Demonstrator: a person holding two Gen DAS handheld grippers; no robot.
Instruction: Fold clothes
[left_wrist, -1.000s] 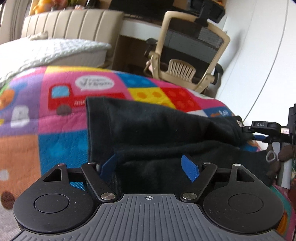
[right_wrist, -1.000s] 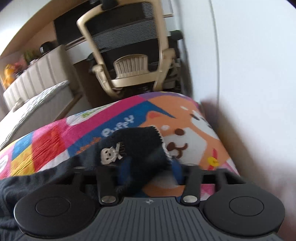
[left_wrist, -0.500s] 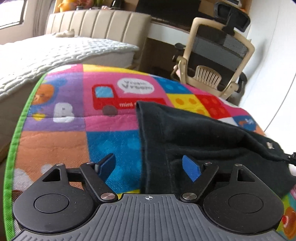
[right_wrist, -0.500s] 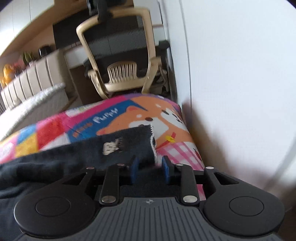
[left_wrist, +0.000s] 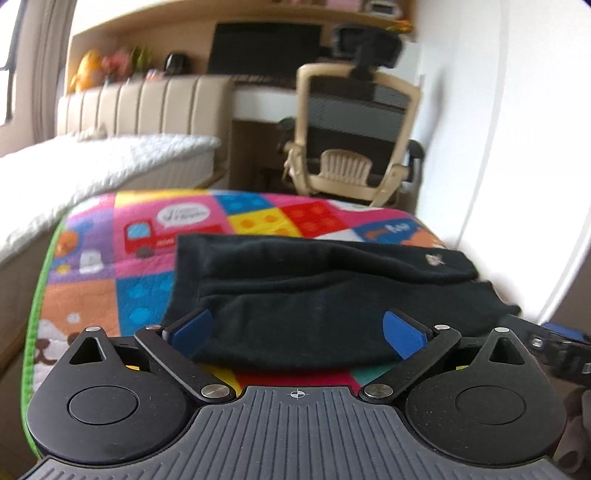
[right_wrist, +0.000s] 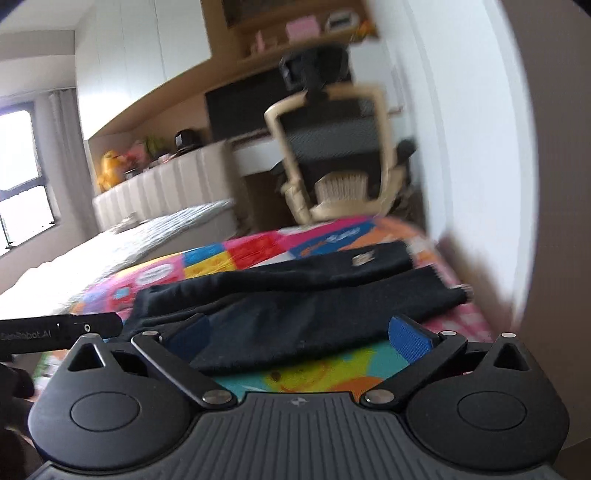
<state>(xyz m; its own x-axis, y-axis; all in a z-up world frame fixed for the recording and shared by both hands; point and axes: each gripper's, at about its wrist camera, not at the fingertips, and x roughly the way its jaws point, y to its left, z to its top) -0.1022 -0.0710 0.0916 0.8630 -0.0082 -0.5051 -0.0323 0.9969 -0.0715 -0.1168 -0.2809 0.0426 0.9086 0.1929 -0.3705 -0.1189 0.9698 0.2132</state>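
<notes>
Lying ahead of both grippers, the one black garment (left_wrist: 314, 291) rests folded on the quilt (left_wrist: 144, 291), with one long fold on top and a small white emblem (left_wrist: 436, 259) near its end, far ahead and to the right of the left gripper. The left gripper (left_wrist: 297, 328) has its jaws opening wide, and nothing is between them; the cloth's near edge is just beyond its blue pads (left_wrist: 194, 325). The right gripper (right_wrist: 297, 332) is the same: jaws opening, nothing held, the garment (right_wrist: 295, 306) just in front of it.

What could go wrong from here, as a judgement: the top fold is loose and can slide or fall open if a finger brushes it in passing. The two grippers are close side by side, so they can knock each other. Both views are blurred, so the exact edge of the cloth is hard to tell, and a next pinch could take only one layer or also catch the quilt under it.

Count: one garment, one emblem, one quilt, two grippers, and one chair (left_wrist: 351, 147) far ahead.
</notes>
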